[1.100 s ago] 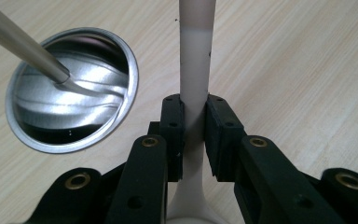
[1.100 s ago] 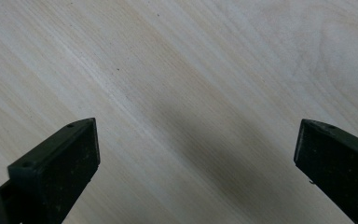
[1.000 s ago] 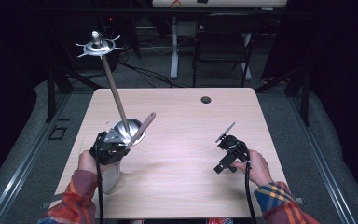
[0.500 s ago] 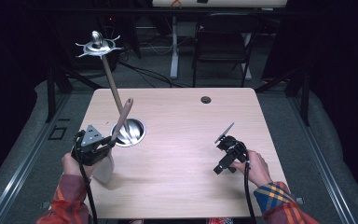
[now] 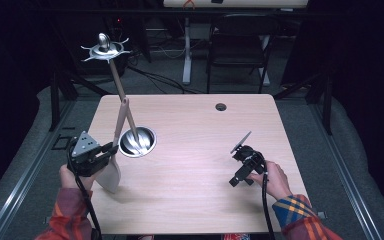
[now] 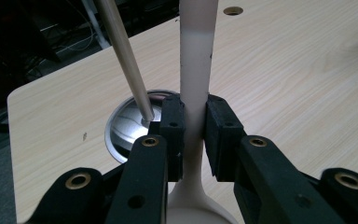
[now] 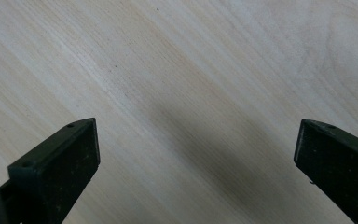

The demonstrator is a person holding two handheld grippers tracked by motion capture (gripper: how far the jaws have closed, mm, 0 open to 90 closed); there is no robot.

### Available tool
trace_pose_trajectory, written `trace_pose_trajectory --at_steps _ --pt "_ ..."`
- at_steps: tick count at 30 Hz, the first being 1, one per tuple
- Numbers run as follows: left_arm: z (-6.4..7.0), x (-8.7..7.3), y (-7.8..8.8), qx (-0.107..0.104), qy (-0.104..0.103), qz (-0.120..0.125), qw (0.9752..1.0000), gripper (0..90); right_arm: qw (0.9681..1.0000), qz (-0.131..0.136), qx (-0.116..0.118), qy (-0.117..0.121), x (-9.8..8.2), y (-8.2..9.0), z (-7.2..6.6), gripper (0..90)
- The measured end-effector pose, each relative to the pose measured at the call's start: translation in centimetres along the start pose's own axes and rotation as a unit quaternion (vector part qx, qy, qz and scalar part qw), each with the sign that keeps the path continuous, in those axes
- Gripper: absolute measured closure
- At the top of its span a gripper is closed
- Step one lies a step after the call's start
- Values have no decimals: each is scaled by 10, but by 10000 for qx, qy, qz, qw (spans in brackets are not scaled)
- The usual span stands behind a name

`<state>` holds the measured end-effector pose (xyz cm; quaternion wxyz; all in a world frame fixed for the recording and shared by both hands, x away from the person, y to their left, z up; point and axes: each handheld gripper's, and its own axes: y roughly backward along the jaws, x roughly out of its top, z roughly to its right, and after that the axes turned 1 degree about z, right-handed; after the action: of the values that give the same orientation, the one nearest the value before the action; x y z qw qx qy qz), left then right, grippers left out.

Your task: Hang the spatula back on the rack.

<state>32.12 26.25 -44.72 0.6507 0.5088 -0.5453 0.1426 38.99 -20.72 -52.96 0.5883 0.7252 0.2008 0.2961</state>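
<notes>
A: Near edge first. Left claw (image 5: 111, 148) at 8 o'clock on the bench (image 5: 195, 125), clamped on neck of pale spatula (image 5: 115, 150); blade hanging below, handle tilted up toward 12. Confirmed close up: pads (image 6: 172, 126) pinching handle on both sides.

B: Right claw (image 5: 241, 150)?

A: At 4 o'clock, spread wide, nothing between, resting low over bare wood.

B: Progress?

A: Judged about halfway: spatula lifted clear of steel cup (image 5: 137, 141) at 10 o'clock, not yet set down anywhere. One wooden-handled utensil (image 5: 122, 97) left leaning in cup.

B: Counts?

A: Two claws, one spatula, one cup, one remaining utensil, one grommet hole (image 5: 221, 106) at far edge.
</notes>
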Motion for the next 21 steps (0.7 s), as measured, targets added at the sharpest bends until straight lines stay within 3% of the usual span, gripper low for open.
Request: trace_pose_trajectory --at_steps 21 --pt "-18 -5 10 196 358 250 9989 786 10000 -17 45 -12 0 0 0 0"
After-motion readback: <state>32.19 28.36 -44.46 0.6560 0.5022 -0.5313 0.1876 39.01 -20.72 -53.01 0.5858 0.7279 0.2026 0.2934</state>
